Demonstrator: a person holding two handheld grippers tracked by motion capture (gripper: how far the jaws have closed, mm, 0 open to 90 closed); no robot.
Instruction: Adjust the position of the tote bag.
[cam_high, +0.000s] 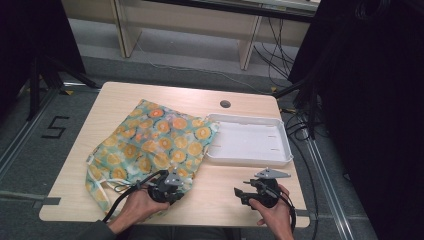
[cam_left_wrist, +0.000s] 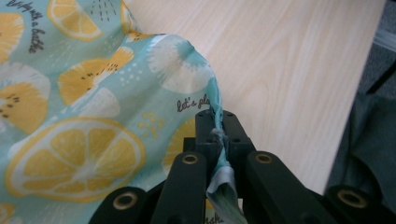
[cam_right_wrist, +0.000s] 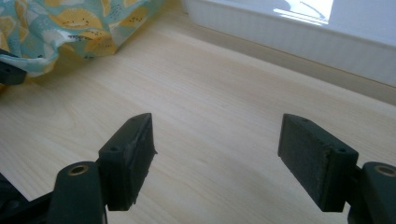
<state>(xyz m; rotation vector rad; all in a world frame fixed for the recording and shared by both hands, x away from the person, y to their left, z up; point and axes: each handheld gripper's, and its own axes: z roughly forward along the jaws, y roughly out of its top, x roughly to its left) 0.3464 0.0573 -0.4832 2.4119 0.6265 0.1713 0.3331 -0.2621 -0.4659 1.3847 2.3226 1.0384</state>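
A teal cloth bag (cam_high: 150, 145) printed with orange and lemon slices lies crumpled on the left half of the wooden table (cam_high: 220, 200). At its near right corner my left gripper (cam_high: 172, 187) is shut on the bag's edge. In the left gripper view the fabric hem (cam_left_wrist: 217, 126) is pinched between the two black jaws, and the bag (cam_left_wrist: 84, 93) spreads away to the left. My right gripper (cam_high: 239, 192) rests near the front edge, right of the bag. Its jaws (cam_right_wrist: 217, 154) stand wide open over bare wood, with the bag (cam_right_wrist: 70, 23) at the far left.
A shallow white tray (cam_high: 250, 161) sits just right of the bag, and its ribbed wall (cam_right_wrist: 289, 42) faces the right gripper. A cable hole (cam_high: 225, 104) marks the table's back edge. Dark stands and cables (cam_high: 300, 125) flank the table on the floor.
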